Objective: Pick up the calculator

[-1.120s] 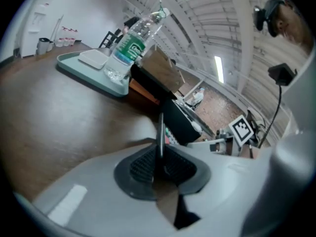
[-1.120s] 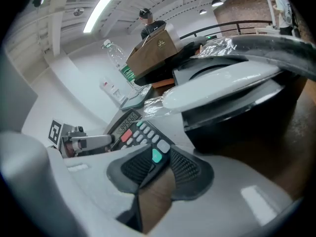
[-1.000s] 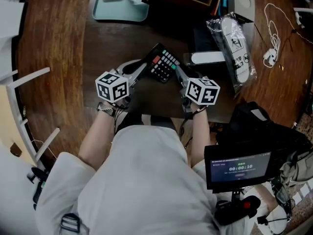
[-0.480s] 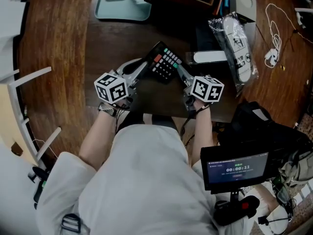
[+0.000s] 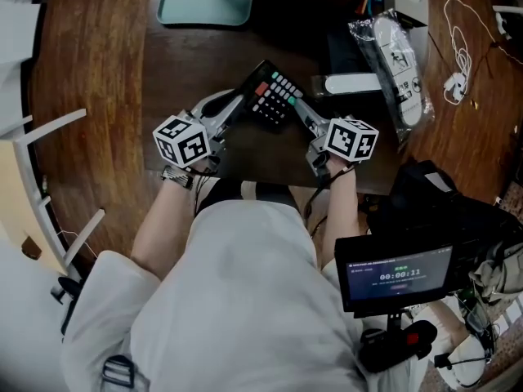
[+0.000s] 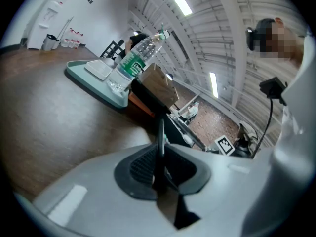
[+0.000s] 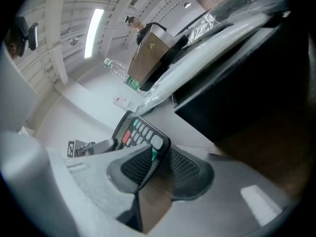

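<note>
The left gripper (image 5: 243, 106) and the right gripper (image 5: 299, 109) meet at the near middle of the desk (image 5: 98, 72), each with a marker cube. Between them sits the calculator (image 5: 274, 96). The left jaws are clamped on its left edge, seen edge-on in the left gripper view. The right jaws are pressed on its near right corner, with the keys facing up. Farther off on the left stands a green tray (image 5: 176, 15) with a water bottle (image 6: 136, 60). At the far right lies a plastic-wrapped item (image 5: 396, 64).
</note>
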Demonstrator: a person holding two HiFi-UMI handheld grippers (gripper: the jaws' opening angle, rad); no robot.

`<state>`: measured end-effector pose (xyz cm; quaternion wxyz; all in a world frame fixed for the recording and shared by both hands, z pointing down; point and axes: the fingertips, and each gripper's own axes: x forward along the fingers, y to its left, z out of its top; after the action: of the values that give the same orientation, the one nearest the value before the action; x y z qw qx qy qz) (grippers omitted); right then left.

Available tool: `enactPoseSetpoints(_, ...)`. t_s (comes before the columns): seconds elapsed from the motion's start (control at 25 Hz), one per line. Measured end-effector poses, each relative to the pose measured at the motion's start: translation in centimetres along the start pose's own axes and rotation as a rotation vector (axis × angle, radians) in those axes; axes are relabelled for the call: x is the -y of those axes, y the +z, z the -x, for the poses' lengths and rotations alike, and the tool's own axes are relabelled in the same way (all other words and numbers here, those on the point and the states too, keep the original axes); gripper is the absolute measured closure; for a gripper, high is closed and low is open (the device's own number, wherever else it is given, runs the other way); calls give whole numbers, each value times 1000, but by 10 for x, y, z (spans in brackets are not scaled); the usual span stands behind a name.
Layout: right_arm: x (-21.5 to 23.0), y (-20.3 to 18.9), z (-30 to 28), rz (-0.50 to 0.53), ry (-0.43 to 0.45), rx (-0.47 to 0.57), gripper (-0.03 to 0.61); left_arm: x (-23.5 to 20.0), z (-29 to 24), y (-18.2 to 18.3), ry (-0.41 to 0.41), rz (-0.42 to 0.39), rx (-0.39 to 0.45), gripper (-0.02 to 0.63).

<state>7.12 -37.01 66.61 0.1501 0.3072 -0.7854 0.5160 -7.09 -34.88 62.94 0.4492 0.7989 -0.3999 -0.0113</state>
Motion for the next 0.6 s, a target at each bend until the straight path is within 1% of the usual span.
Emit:
enactPoseSetpoints(0.08, -3, 4, 1, -19, 25, 31, 472, -1, 1, 1, 2, 1, 6, 558)
enactPoseSetpoints(0.2, -12, 5, 1, -45, 68, 58, 433, -1, 5, 3, 0, -5, 6, 560)
enactPoseSetpoints(0.44, -24, 1, 1, -28, 98, 61, 433, 6, 16, 7, -40, 16, 29, 558)
enactPoseSetpoints(0.6, -29, -5, 4, -70, 121, 83, 432, 14, 21, 4, -51, 18, 36, 557)
